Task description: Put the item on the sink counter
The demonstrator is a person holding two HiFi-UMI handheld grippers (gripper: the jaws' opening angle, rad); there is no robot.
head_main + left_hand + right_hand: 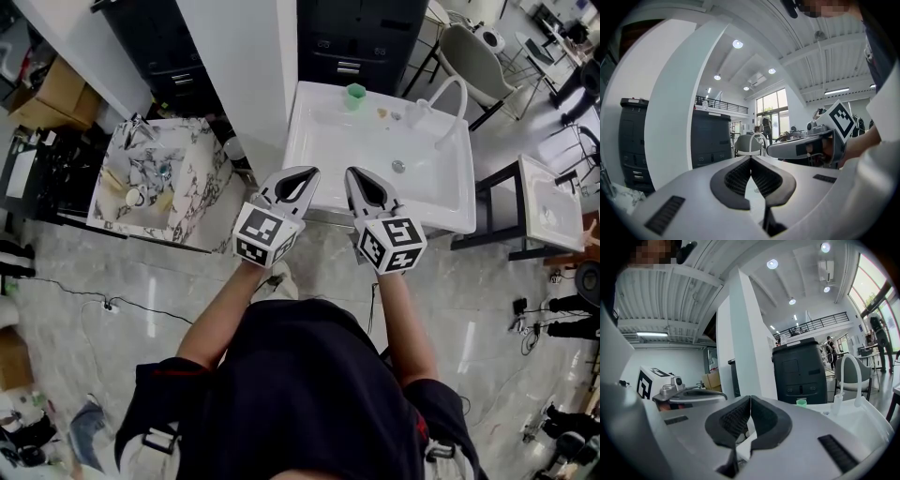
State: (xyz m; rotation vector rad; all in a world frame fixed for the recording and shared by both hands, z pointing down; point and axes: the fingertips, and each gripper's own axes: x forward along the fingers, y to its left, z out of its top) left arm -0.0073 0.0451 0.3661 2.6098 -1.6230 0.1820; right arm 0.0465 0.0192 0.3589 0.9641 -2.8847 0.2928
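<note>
**Holding both tongs shut and empty before the sink**

Seen from the head view, the left tongs [300, 180] and the right tongs [361, 183] sit side by side at the centre of the frame. Each is held out on a bare forearm, with its tip over the near edge of the white table [323, 101]. In the left gripper view the left tongs [751, 159] have their ribbed pads pressed together at the tip, with nothing between them. The right gripper view shows the same for the right tongs [750, 399]: pads meeting and nothing gripped. Each of these views also catches the other tool alongside, apart from it.

A small green cup [355, 95] stands upright on the table's back ledge, in the upper middle of the head view. It is well apart from both tongs and appears again right of centre in the right gripper view [801, 402]. The basin's drain [398, 166] lies right of the tongs, and a curved white faucet [452, 98] rises at the upper right of the table. A marbled basin [192, 187] stands at left on the pale floor [112, 272], beyond a white pillar [246, 75]. A dark cabinet [361, 37] is behind the table.
</note>
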